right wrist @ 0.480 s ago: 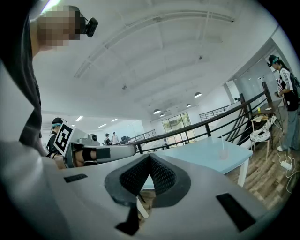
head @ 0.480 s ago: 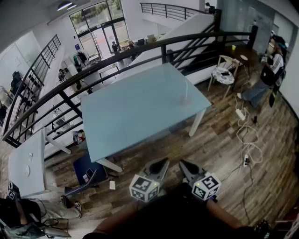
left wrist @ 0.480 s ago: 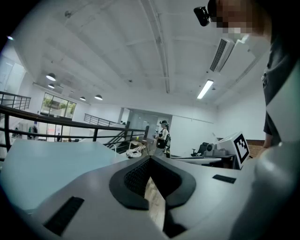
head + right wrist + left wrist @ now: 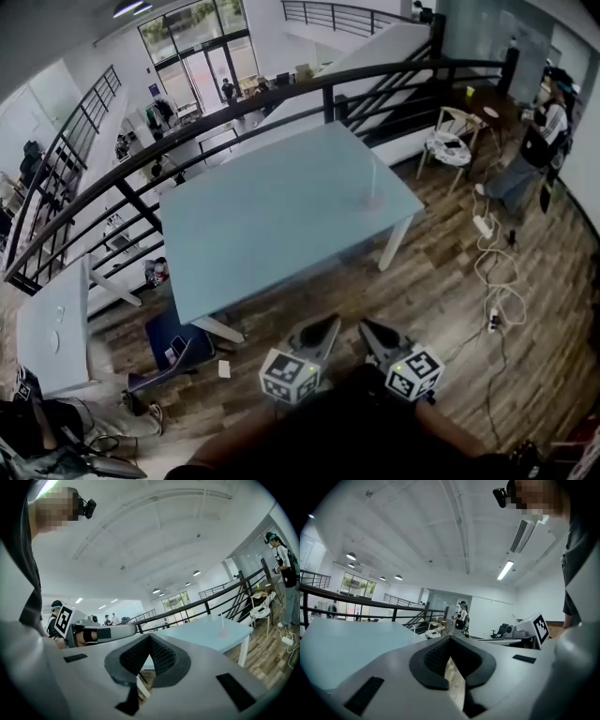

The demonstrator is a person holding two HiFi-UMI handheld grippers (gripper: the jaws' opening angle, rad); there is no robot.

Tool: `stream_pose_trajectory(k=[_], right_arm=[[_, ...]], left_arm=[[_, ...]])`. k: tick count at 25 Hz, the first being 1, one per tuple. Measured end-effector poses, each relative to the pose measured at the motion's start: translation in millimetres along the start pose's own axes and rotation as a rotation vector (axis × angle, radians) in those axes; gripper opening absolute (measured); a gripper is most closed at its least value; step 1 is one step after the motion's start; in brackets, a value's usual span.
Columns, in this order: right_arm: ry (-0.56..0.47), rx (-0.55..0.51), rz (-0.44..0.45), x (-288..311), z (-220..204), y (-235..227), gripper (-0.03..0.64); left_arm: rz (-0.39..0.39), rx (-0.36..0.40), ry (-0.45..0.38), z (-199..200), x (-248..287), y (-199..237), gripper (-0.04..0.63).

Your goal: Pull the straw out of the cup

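Straw (image 4: 369, 178) stands upright in the cup (image 4: 372, 200) by the tabletop's (image 4: 272, 216) right edge. It's well apart, dead twelve o'clock from the right gripper (image 4: 373, 335) and one o'clock from the left gripper (image 4: 317, 335). Left gripper view: jaws pressed together, empty. Right gripper view: jaws together on nothing, cup off at three o'clock, so the right looks nearer.

Left gripper (image 4: 328, 324) and right gripper (image 4: 364, 328) were held side by side, low in the head view, both pointing forward with their tips angled slightly toward each other. Each pair of jaws met at the tips with nothing between them (confirmed in both gripper views). The marker cubes (image 4: 289, 377) faced upward, and the forearms (image 4: 234, 448) ran back behind them.
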State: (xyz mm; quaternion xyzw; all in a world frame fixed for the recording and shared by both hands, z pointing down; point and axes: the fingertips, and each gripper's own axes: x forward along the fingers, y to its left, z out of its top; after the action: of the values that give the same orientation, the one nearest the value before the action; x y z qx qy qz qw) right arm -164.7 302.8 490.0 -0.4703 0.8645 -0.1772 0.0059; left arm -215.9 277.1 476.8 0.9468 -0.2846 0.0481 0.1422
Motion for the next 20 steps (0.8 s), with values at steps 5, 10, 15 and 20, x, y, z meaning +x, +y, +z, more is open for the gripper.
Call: stream_pose_trajectory(k=[5, 10, 15, 20], right_arm=[[-0.007, 0.006, -0.008, 3.8, 3.1, -14.7, 0.011], [0.004, 0.024, 0.003, 11.7, 8.9, -33.7, 0.011], [0.006, 0.036, 0.011, 13.8, 21.8, -63.9, 0.011], [-0.005, 0.030, 0.054, 29.9, 42.6, -110.8, 0.012]], left_arm=[[-0.007, -0.009, 0.004, 1.8, 13.5, 2.4, 0.012], [-0.008, -0.019, -0.017, 9.8, 34.1, 9.8, 0.012], [0.013, 0.007, 0.003, 16.3, 65.2, 12.7, 0.012], [0.049, -0.012, 0.006, 29.3, 115.4, 28.0, 0.012]])
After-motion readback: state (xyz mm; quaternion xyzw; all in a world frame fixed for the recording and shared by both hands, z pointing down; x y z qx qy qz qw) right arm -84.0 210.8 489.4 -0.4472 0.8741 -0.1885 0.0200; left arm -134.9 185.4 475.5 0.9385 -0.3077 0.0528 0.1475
